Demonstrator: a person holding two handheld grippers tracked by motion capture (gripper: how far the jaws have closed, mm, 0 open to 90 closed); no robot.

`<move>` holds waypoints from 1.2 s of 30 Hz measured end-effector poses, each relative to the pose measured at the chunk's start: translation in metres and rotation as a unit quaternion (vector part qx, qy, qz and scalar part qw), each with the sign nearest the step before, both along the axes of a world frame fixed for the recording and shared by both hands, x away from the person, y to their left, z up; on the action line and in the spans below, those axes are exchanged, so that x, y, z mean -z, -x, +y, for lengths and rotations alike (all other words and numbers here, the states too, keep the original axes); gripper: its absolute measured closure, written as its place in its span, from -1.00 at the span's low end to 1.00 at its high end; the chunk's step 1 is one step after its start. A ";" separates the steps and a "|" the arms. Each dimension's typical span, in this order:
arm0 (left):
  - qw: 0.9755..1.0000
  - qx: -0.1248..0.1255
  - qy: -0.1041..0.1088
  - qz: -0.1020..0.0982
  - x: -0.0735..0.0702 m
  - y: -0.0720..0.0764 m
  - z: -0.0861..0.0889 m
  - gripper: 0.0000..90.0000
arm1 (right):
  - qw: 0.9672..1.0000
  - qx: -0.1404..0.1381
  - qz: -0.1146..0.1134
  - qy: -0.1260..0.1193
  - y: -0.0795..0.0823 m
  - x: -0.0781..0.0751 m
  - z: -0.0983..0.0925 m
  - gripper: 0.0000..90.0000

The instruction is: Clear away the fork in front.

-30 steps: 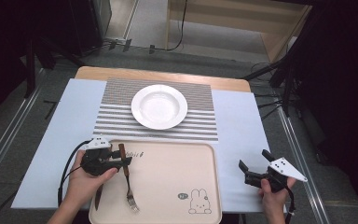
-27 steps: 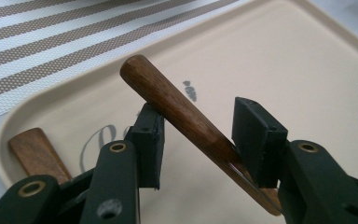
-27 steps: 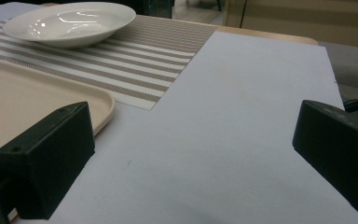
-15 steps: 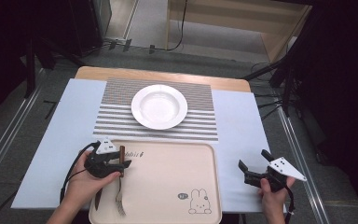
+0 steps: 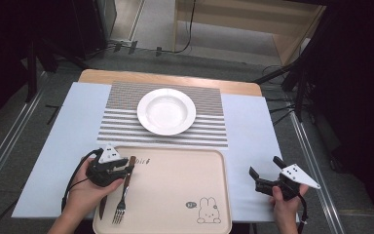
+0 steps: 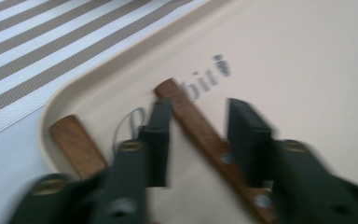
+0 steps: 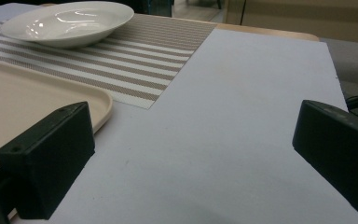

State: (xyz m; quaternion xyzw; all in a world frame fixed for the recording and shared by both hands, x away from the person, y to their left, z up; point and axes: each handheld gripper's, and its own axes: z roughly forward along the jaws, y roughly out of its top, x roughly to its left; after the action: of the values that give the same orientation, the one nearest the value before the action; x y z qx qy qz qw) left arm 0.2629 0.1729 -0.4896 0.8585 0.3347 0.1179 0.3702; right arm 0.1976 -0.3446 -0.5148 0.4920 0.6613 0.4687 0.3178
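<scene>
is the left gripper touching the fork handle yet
Cannot tell. In the left gripper view the left gripper has just been closing its jaws, and the fork handle lies between them; blur hides whether either jaw meets the wood.

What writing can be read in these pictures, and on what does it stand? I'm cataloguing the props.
"...bit": end of a dark printed word on the beige tray, near its top left corner in the left gripper view; the first letters are covered by a wooden fork handle and a jaw.
Small speech bubble beside the rabbit drawing on the tray: too small to read.
White plate and striped placemat: no text.
</scene>
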 end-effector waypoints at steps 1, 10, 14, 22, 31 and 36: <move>1.000 0.015 0.003 0.005 0.000 0.002 -0.002 0.82 | 1.000 0.000 0.000 0.000 0.000 0.000 0.000 -1.00; 0.998 0.047 -0.036 0.026 0.008 0.004 -0.013 0.96 | 1.000 0.001 0.001 0.003 0.000 0.000 0.001 -1.00; 0.998 0.037 -0.029 0.032 0.008 0.001 -0.007 0.96 | 1.000 0.001 0.002 0.003 0.000 0.001 0.001 -1.00; 0.998 0.035 -0.030 0.034 0.009 0.000 -0.004 0.96 | 1.000 0.001 0.002 0.003 0.000 0.001 0.001 -1.00; 0.998 0.036 -0.022 0.039 0.009 0.000 -0.002 0.96 | 1.000 0.001 0.000 0.005 -0.001 0.001 0.001 -1.00; 0.999 0.035 0.001 0.038 0.007 0.000 0.000 0.96 | 1.000 0.001 -0.002 0.003 0.000 0.000 0.000 -1.00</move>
State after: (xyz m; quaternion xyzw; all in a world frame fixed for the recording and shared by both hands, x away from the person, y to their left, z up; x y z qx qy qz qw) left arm 0.2631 0.1733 -0.4964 0.8732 0.3189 0.0717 0.3615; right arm 0.1981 -0.3442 -0.5152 0.4912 0.6616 0.4668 0.3211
